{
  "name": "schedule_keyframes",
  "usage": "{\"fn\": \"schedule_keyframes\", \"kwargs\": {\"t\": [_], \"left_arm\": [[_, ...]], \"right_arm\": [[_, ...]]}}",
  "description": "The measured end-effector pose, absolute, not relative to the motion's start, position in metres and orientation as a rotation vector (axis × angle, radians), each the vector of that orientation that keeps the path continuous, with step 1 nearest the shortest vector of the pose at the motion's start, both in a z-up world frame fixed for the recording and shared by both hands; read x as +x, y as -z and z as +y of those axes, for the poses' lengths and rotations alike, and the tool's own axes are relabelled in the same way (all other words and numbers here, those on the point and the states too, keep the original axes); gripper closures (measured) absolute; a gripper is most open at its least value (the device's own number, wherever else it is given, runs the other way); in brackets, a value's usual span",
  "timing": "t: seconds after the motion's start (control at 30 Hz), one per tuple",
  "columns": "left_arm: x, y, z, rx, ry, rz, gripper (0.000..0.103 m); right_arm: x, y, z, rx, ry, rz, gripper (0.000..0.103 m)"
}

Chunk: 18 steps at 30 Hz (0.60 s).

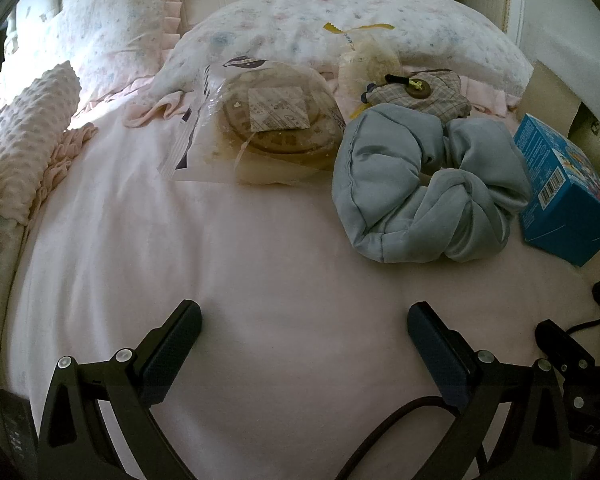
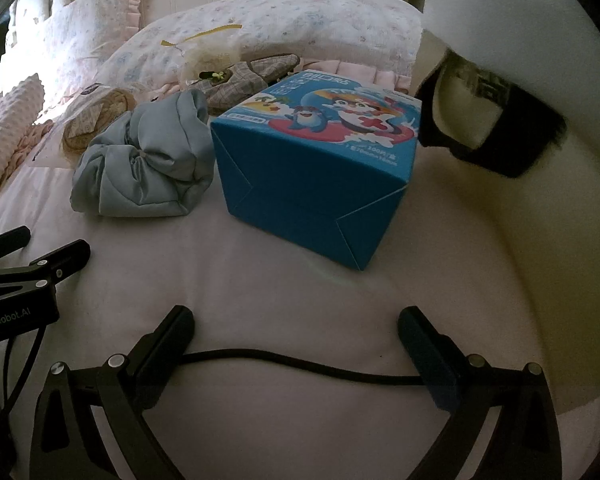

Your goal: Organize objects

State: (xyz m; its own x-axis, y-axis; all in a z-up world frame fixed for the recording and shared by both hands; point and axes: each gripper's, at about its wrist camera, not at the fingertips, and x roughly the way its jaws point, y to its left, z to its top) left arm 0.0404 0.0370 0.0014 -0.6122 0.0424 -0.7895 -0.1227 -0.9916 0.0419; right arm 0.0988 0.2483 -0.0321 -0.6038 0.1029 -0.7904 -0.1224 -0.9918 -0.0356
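Both grippers, left gripper [image 1: 304,328] and right gripper [image 2: 296,330], hold jaws apart, empty; the blue box [image 2: 316,156] lies at 12 o'clock of the right, the scrunchie [image 1: 428,184] at 1 o'clock of the left.

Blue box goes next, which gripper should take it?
Right, probably. The blue box sits straight ahead of the open right gripper with bare sheet between. From the left gripper, also open, it lies far off to the side, beyond the scrunchie.
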Motion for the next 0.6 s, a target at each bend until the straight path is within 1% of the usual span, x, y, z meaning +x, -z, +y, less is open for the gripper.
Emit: {"fn": "schedule_keyframes", "kwargs": {"t": [0.6], "left_arm": [[0.0404, -0.0014, 0.0369, -1.337, -2.737, 0.140, 0.001]], "right_arm": [[0.0974, 0.0298, 0.2492, -1.335, -2.706, 0.041, 0.000]]}}
